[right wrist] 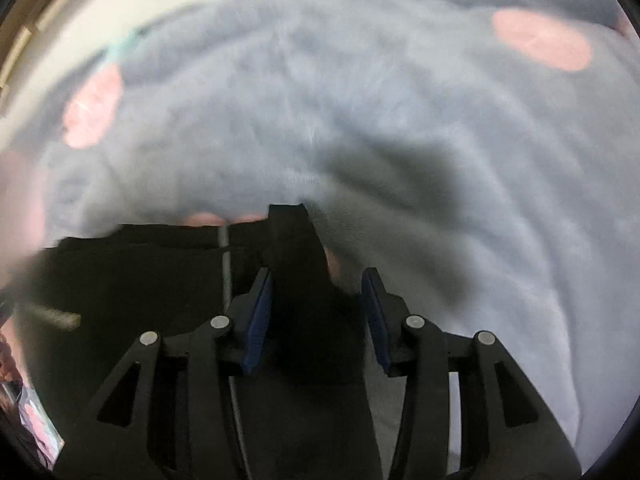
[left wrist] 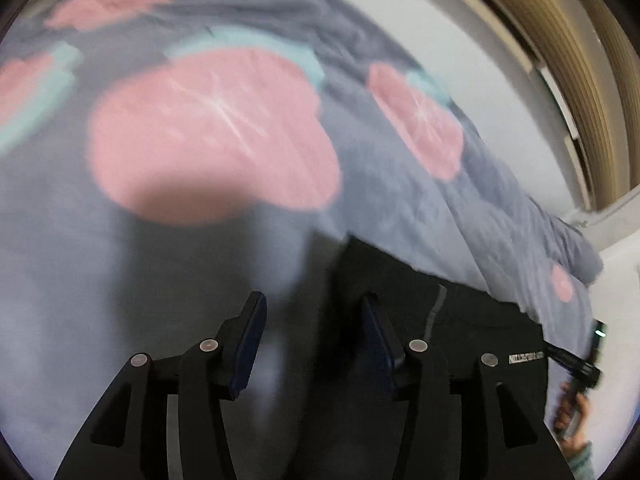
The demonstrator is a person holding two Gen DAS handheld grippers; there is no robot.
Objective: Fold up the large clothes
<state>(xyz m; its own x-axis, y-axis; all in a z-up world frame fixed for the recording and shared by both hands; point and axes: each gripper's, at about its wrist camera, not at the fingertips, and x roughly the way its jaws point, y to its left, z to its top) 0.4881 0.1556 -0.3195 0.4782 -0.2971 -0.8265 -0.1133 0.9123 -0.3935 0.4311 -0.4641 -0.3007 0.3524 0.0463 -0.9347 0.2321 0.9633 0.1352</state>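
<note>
Black garment (right wrist: 304, 280) fabric sits between the right claw (right wrist: 316, 284)'s spread fingers, apparently for a fold, while the left claw (left wrist: 312, 312) gapes empty over the bedspread (left wrist: 200, 128).

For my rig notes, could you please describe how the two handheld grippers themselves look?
Both the left gripper and right gripper share one design: matte black angular linkage arms with triangular cut-outs, round silver pivot pins, and flat dark-blue pads lining the fingers. No cables or markings show.
</note>
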